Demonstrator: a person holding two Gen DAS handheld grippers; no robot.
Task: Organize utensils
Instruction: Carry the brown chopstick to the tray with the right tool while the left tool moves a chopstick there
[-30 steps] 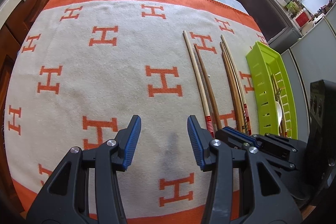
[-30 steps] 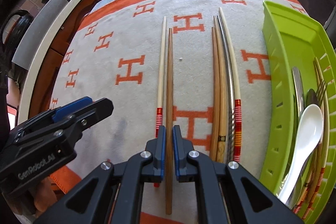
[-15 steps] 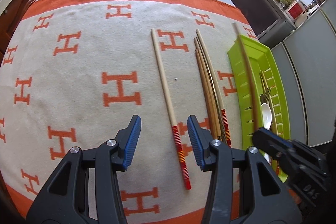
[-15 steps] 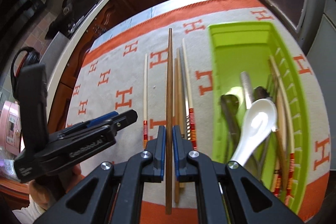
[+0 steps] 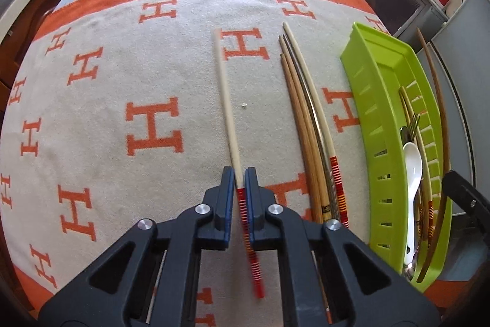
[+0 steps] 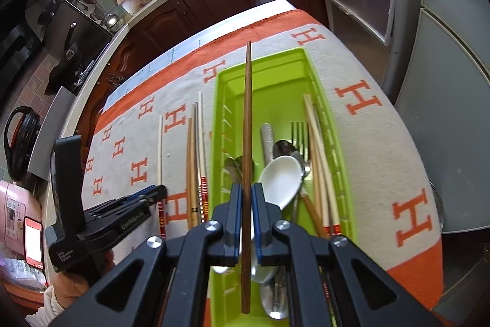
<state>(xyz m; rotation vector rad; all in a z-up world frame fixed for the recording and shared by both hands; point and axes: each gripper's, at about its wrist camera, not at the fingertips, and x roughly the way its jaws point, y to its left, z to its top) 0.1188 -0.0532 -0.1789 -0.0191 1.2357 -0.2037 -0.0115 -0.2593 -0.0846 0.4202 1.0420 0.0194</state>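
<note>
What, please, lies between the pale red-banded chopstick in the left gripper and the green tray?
In the left wrist view, a bundle of four chopsticks lies on the blanket.

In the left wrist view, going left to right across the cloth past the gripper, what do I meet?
Pale chopstick with red bands pinched in the left gripper → bundle of four chopsticks lying on the cloth → green tray → white spoon in it → dark brown chopstick over the tray.

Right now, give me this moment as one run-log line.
left claw: just closed on pale red-banded chopstick on blanket | right claw: shut on dark wooden chopstick above green plastic tray | not released
</note>
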